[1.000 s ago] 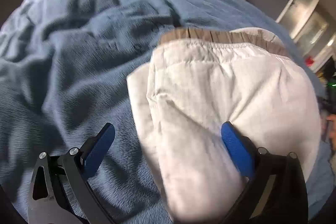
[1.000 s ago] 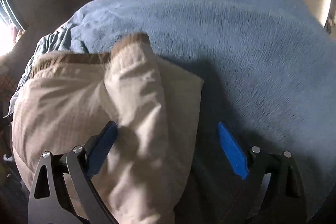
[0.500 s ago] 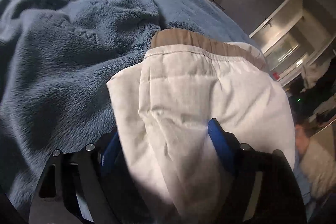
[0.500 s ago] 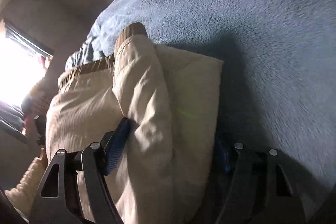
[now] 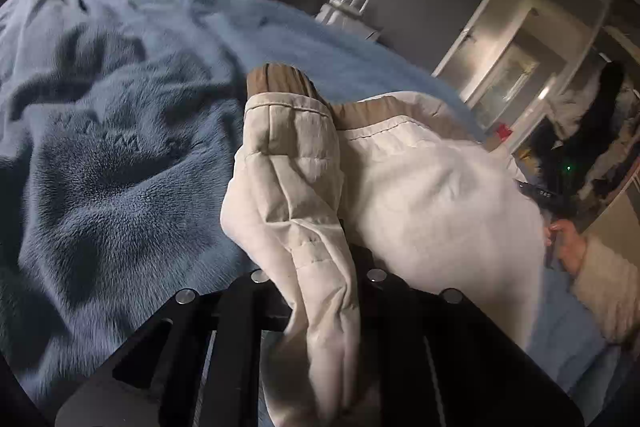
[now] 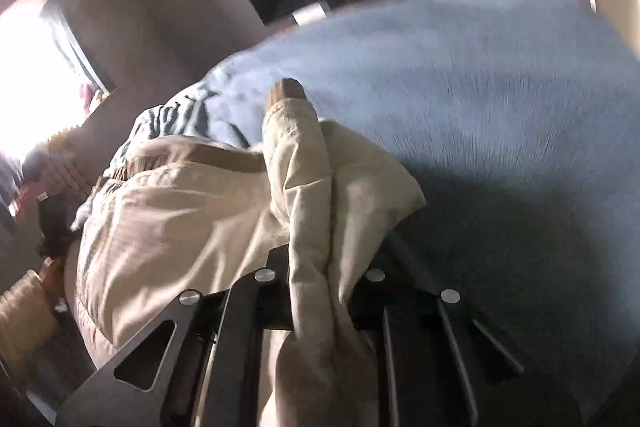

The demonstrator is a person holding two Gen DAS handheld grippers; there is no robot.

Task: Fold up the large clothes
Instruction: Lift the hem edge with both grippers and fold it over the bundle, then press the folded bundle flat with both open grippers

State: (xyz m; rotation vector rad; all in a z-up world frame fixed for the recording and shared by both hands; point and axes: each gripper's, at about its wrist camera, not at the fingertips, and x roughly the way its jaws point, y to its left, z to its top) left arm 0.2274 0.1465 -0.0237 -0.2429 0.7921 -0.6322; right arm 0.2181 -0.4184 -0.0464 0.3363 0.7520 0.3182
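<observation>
The left tool (image 5: pixel 316 267) has just closed its jaws on a bunched fold of the cream garment (image 5: pixel 432 195), which lies on the blue fleece blanket (image 5: pixel 120 167) covering the bed, its tan ribbed cuff (image 5: pixel 276 79) pointing away from the camera. The right tool (image 6: pixel 320 267) has likewise just clamped shut on a gathered fold at the garment's opposite side, the fabric rising in a ridge between its jaws. A hand (image 5: pixel 568 243) in a fuzzy sleeve shows at the left view's right edge.
</observation>
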